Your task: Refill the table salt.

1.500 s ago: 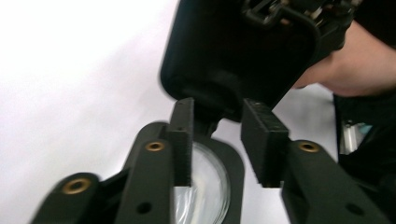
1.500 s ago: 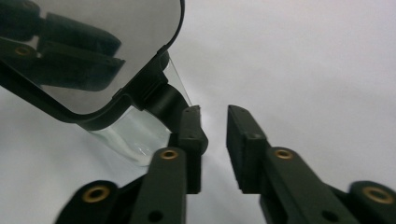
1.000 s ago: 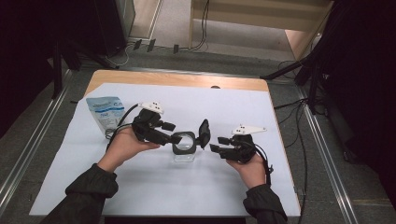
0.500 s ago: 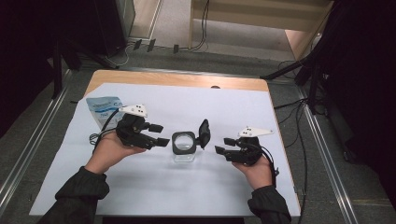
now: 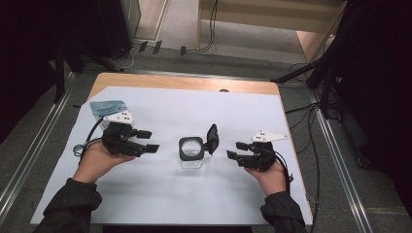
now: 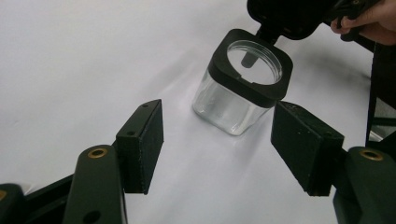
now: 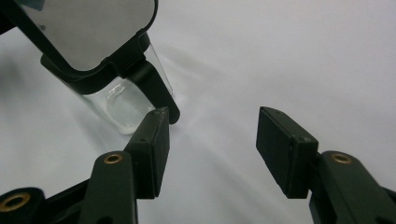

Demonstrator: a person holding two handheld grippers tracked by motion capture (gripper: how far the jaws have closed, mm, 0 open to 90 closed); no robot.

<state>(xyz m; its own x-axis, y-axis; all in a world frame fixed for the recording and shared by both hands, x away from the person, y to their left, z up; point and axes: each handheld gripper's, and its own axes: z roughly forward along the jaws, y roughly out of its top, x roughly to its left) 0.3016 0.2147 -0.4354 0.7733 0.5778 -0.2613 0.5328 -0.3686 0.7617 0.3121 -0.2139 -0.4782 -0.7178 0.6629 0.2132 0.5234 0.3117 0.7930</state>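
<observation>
A: Looking at the clear jar (image 5: 190, 158), what could go wrong from here?

B: It stands upright on the white sheet (image 5: 243, 121) covering the tabletop, between the two sets of fingers and touching neither. Its black hinged lid (image 5: 212, 139) stands open on the side facing the right gripper (image 5: 232, 150). I'd guess a careless approach from that side would knock the lid or tip the light jar.

A: And the fingers?

B: Both pairs are spread with nothing between them. The right gripper's have just been opening; one of its fingers (image 7: 152, 149) sits just beside the lid's hinge. The left gripper (image 5: 148, 141) is apart from the jar, which lies ahead of its fingers (image 6: 142, 142).

A: Anything else in the way?

B: A blue-and-white packet (image 5: 108, 108) lies behind the left gripper, well apart from the jar. The left gripper's cable (image 5: 87, 141) trails on the sheet and could snag it.
</observation>
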